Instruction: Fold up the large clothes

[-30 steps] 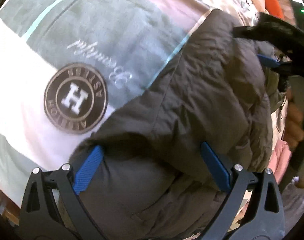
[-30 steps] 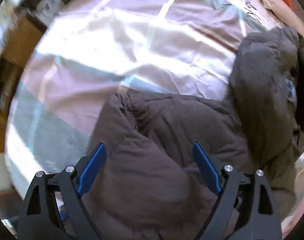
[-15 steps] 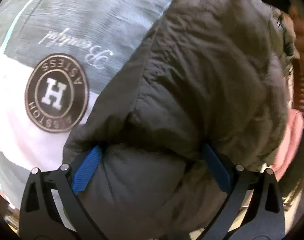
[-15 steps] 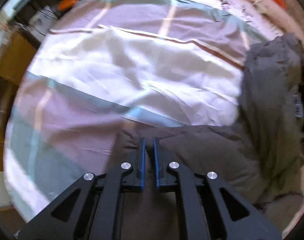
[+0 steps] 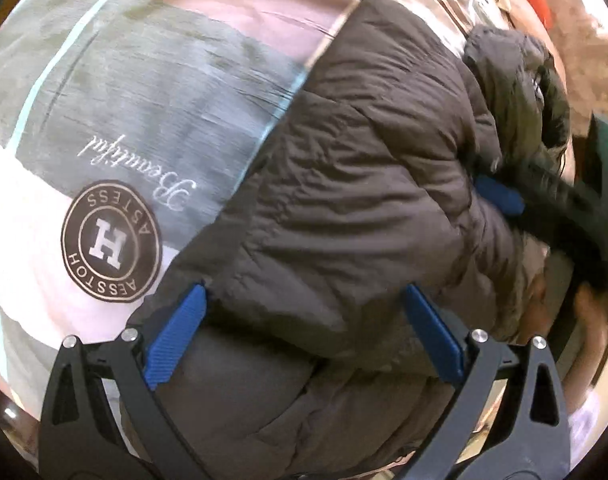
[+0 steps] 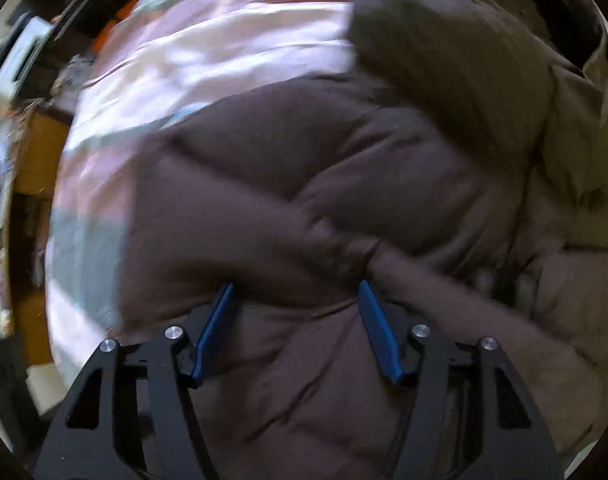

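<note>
- The left gripper (image 5: 304, 330) is holding its jaws spread wide, with a puffy fold of the dark brown quilted down jacket (image 5: 367, 184) bulging between the blue pads (image 5: 176, 336); the pads are not pressing it, so the jaws are released.
- The right gripper (image 6: 298, 330) is also standing with its jaws parted, its blue pads (image 6: 377, 336) sitting either side of a bunched ridge of the jacket (image 6: 343, 168); the picture is blurred, and no squeeze is showing.
- Ahead of the left jaws, the jacket is lying heaped in rumpled folds on the bed, its darker hood (image 5: 515, 80) at the far right.
- To the right of the left jaws, the right gripper (image 5: 499, 196) is showing, one blue pad dug into the jacket near the hood.
- To the left of the left jaws, the pink, white and grey-green patchwork bedspread (image 5: 152, 80) is lying flat, bearing a round dark badge with a white letter H (image 5: 111, 246) and cursive white lettering just beyond it.
- Ahead and left of the right jaws, the same bedspread (image 6: 224, 40) is spreading out beyond the jacket, with a brown wooden piece of furniture (image 6: 36, 168) past the bed's edge.
</note>
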Tool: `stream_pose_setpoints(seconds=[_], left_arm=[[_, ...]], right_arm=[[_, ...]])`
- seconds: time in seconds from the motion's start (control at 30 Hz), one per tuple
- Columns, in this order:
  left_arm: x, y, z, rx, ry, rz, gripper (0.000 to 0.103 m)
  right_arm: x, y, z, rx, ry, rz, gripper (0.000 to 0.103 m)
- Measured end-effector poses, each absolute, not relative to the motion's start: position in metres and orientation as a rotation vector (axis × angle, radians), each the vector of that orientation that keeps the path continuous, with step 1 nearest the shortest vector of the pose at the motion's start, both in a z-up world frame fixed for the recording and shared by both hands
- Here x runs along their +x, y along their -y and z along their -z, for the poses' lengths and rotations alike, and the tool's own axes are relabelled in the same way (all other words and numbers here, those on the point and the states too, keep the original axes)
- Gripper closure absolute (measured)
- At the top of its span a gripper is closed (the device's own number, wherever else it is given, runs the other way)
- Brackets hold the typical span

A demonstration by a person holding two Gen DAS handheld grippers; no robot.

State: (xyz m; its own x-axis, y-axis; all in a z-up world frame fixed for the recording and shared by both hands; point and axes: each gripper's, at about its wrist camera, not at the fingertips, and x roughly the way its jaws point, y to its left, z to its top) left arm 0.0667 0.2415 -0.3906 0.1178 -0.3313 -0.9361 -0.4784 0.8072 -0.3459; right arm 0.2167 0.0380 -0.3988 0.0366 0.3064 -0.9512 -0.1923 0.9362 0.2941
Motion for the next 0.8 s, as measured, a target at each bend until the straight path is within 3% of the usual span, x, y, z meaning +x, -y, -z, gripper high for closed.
stream_pose_setpoints(seconds=[0.1,0.17,0.2,0.3,0.43,0.47,0.5,0.53,0.63,0.8], left_arm=[[0.074,-0.228,0.389,-0.688,-1.490,-0.108,0.003],[0.067,-0.226,0.389,-0.718,-1.511,-0.092,0.003],[0.066,-0.224,0.389,-0.725,-1.515,-0.088,0.003],[0.056,-0.216,0.383,-0.716,-1.511,-0.098,0.003],[0.038,-0.217,0.377,-0.721,-1.523,-0.110,0.003],[0.037,-0.216,0.378,-0.718,-1.534,-0.113,0.003],[0.036,-0.215,0.378,-0.713,-1.540,-0.116,0.003],[0.035,-0.215,0.377,-0.704,-1.544,-0.120,0.003],[0.038,-0.214,0.377,-0.697,-1.543,-0.122,0.003],[0.047,-0.212,0.370,-0.711,-1.518,-0.118,0.003]], right_arm=[[0.246,-0.006,0.345,0.219,-1.334,-0.441,0.036],[0.271,0.017,0.318,0.171,-1.230,-0.325,0.018],[0.296,0.034,0.304,0.107,-1.166,-0.190,0.015],[0.370,0.065,0.296,-0.075,-1.093,0.078,0.014],[0.435,0.088,0.336,-0.242,-1.190,0.244,0.014],[0.440,0.094,0.350,-0.209,-1.232,0.246,0.022],[0.436,0.101,0.358,-0.173,-1.238,0.243,0.040],[0.432,0.105,0.363,-0.136,-1.248,0.237,0.097],[0.405,0.112,0.344,0.051,-1.153,0.120,0.098],[0.311,0.126,0.262,0.230,-0.938,-0.192,0.098]])
